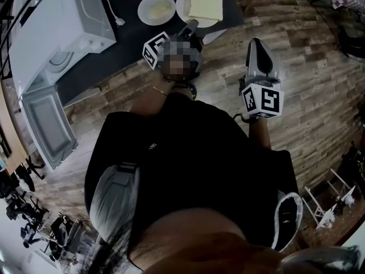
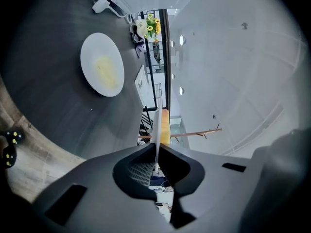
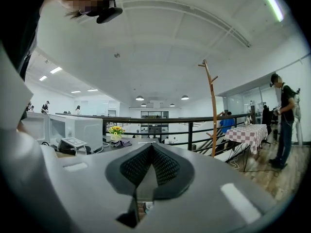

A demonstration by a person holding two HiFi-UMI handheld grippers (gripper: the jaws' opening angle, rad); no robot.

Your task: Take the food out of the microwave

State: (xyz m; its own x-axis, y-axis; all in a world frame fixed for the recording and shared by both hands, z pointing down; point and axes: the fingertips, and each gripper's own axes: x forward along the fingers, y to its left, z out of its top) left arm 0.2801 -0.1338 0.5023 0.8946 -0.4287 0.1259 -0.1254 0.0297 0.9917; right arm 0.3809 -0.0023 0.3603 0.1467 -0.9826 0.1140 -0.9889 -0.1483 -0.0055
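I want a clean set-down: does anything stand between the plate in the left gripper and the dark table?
Nothing visible does. The left gripper holds the bread plate over the dark table; the second plate lies close at its left.

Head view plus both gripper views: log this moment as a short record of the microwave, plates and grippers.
microwave: door open, on dark tabletop
left gripper: shut on rim of held plate
food: pale yellow slab on held plate
second plate: lies on dark tabletop beside held plate, yellowish smear on it
right gripper: jaws together, nothing between them, apart from both plates
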